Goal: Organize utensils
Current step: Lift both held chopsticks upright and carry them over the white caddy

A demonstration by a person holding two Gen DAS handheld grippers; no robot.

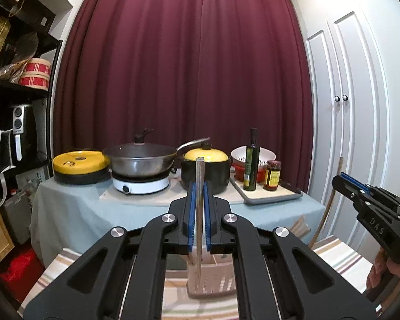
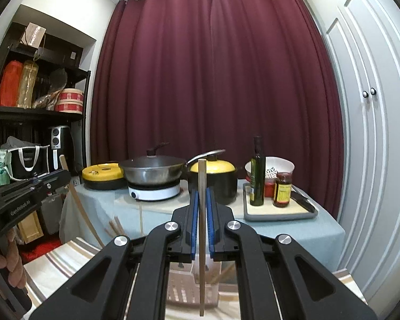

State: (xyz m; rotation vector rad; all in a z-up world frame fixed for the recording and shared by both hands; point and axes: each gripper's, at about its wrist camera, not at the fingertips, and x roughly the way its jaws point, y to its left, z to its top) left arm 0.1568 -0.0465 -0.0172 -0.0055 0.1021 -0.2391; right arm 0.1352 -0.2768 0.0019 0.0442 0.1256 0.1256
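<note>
Currently, each hand-held tool grips 1 chopstick upright above a perforated utensil holder. In the left wrist view, the left tool [image 1: 199,186] has its blue pads [image 1: 191,213] pressed against a pale chopstick [image 1: 200,176], which stands vertical between them; its top end rises above the pads and its lower end reaches down into the beige utensil holder [image 1: 213,280] just below. That holder stands on a striped cloth [image 1: 338,256] at the near edge of the scene. In the right wrist view, the right tool [image 2: 202,194] is likewise closed on a brown chopstick [image 2: 202,181], held vertical, with its lower end hanging in front of the utensil holder [image 2: 181,290]; whether the tip is inside the holder or just beside it I cannot tell. More sticks lean inside the holder there.

Further away stands a table [image 1: 74,208] under a pale blue cloth. On it, from left to right, sit a flat yellow-lidded pan [image 1: 80,165], a wok [image 1: 141,160] on a white induction cooker [image 1: 141,184], a black pot with a yellow lid [image 1: 216,170], and a tray [image 1: 272,196] carrying a dark oil bottle [image 1: 252,160] and a sauce jar [image 1: 273,174]. A maroon curtain [image 1: 186,66] hangs behind the table, and a black shelf [image 1: 18,90] stands at the left.
</note>
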